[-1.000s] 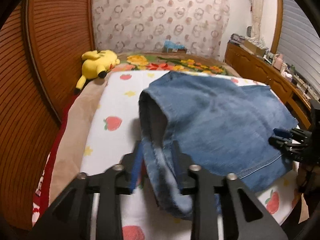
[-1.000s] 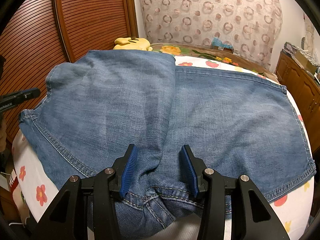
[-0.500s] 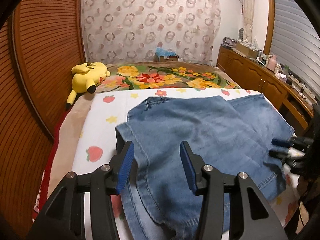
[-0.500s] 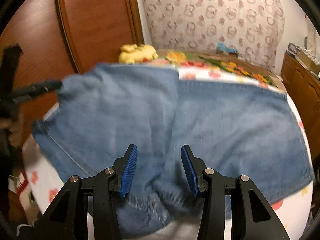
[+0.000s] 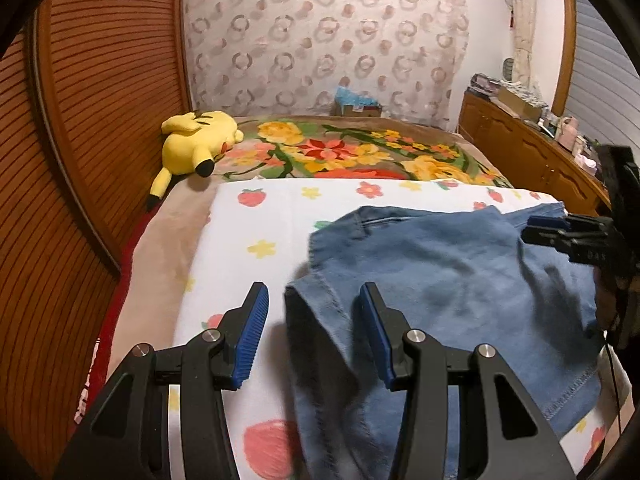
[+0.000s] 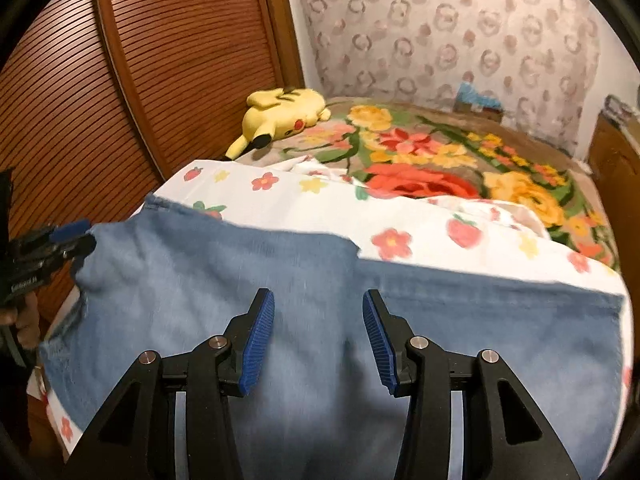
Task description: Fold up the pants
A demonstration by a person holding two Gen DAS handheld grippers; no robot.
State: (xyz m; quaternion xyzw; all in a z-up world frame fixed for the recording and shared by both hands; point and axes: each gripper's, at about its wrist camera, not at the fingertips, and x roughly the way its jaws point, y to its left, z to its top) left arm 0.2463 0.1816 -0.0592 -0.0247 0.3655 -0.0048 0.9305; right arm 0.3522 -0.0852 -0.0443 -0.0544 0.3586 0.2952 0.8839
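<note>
A pair of faded blue denim pants (image 5: 460, 272) lies spread on a white bed sheet printed with strawberries and small flowers (image 5: 256, 224), which covers the near part of a bed. Seen from the right wrist camera, the pants (image 6: 280, 292) stretch across the near end of the bed, one layer folded over another, its edge ending in a step near the middle.

The left gripper (image 5: 314, 328) hovers above the near left edge of the pants. Its black fingers with ribbed blue pads (image 5: 252, 332) stand wide apart and hold nothing; the stitched denim edge shows in the gap between them.

The right gripper (image 6: 318, 338) hangs above the middle of the pants, its blue-padded fingers (image 6: 260, 338) likewise spread wide, with nothing gripped.

Each gripper also shows at the edge of the other's view, beside the cloth.

Beyond the white sheet lies a brown blanket with large red, yellow and orange flowers (image 5: 360, 152). A yellow plush toy with black-tipped ears (image 5: 196, 140) rests on its far left corner, next to a brown slatted wooden wardrobe door (image 5: 96, 92). A curtain patterned with pink rings (image 5: 320, 36) hangs behind the bed, and a wooden dresser crowded with small items (image 5: 528, 144) stands to the right.
</note>
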